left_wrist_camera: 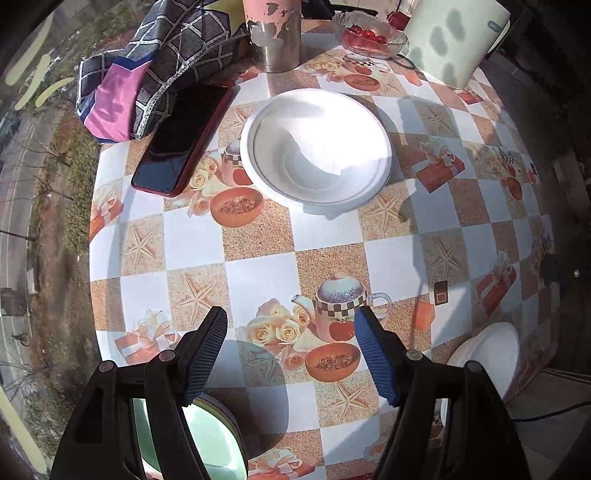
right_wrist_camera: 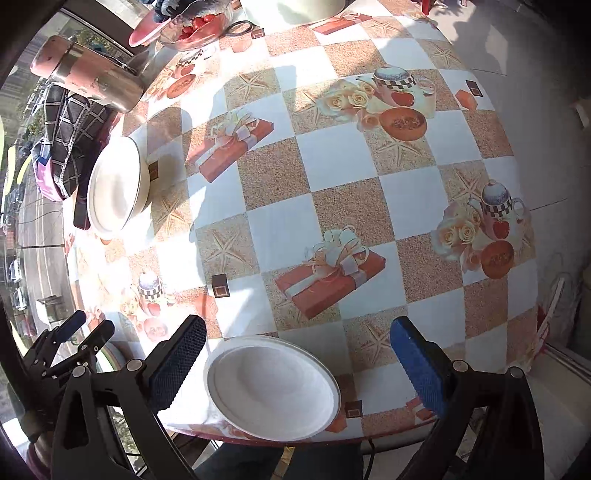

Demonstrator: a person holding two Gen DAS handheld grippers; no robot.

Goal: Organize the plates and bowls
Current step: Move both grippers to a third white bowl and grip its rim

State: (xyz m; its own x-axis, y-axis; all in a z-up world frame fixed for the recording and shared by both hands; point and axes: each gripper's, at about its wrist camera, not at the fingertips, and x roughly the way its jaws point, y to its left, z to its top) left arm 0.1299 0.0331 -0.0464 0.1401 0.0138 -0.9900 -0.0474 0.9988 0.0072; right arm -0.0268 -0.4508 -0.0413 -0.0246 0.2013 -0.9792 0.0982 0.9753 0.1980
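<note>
A large white bowl point(left_wrist_camera: 316, 151) stands on the patterned tablecloth ahead of my left gripper point(left_wrist_camera: 290, 354), which is open, empty and well short of it. The same bowl shows at the left of the right wrist view point(right_wrist_camera: 116, 188). A green plate stack point(left_wrist_camera: 218, 439) lies under my left gripper's left finger. A second white bowl point(right_wrist_camera: 271, 387) sits at the near table edge between the jaws of my open right gripper point(right_wrist_camera: 297, 363); it also shows at the right in the left wrist view point(left_wrist_camera: 487, 354). The left gripper is visible in the right wrist view point(right_wrist_camera: 79, 332).
A dark phone point(left_wrist_camera: 184, 136) and a checked cloth bag point(left_wrist_camera: 147, 74) lie left of the large bowl. A metal cup point(left_wrist_camera: 275, 33), a glass dish of red fruit point(left_wrist_camera: 369, 35) and a pale container point(left_wrist_camera: 454, 37) stand at the back. The table edge point(right_wrist_camera: 295, 441) is close.
</note>
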